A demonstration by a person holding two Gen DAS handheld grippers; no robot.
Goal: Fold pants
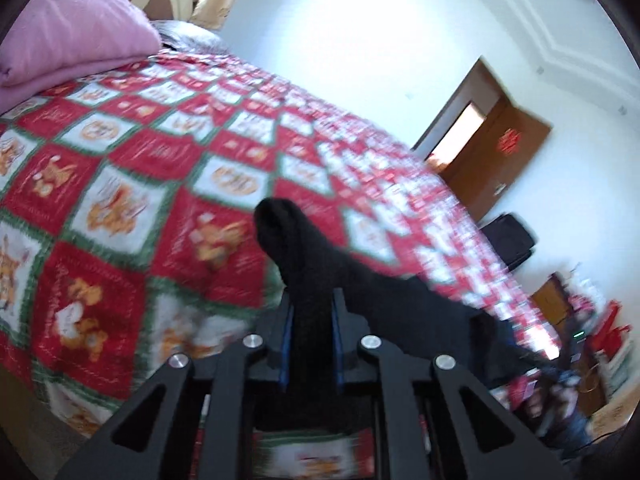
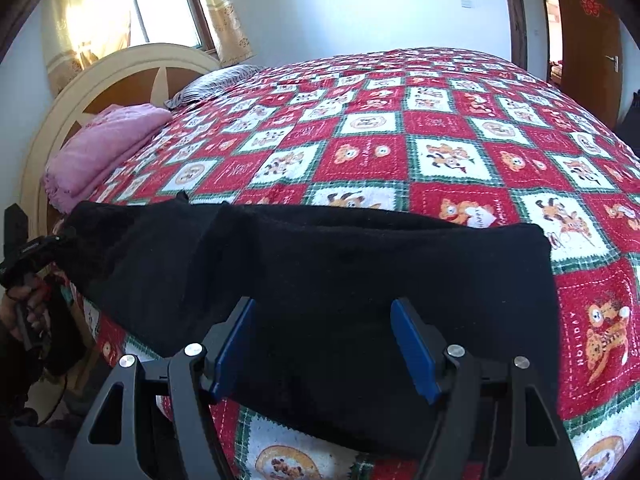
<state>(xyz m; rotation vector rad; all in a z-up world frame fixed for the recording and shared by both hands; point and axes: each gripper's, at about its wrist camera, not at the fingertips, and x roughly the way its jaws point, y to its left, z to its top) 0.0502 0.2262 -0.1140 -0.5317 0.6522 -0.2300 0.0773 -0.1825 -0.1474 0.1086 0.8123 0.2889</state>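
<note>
Evidently the left tongs (image 1: 312,336) are clamping one end of the black pants (image 2: 320,280) to raise it for folding, while the right tongs (image 2: 322,344) are hovering open over the rest, lying along the near bed (image 2: 400,128) edge.

a bed (image 2: 440,128) was covered by a red patchwork quilt; black pants (image 2: 320,272), a pink blanket (image 2: 112,144) and a grey pillow (image 2: 216,80) were laid on it

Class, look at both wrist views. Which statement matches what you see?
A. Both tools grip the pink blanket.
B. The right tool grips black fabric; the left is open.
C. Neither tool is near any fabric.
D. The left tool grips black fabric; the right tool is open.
D: the left tool is pinched on the black pants, while the right tool stands open above them.
</note>
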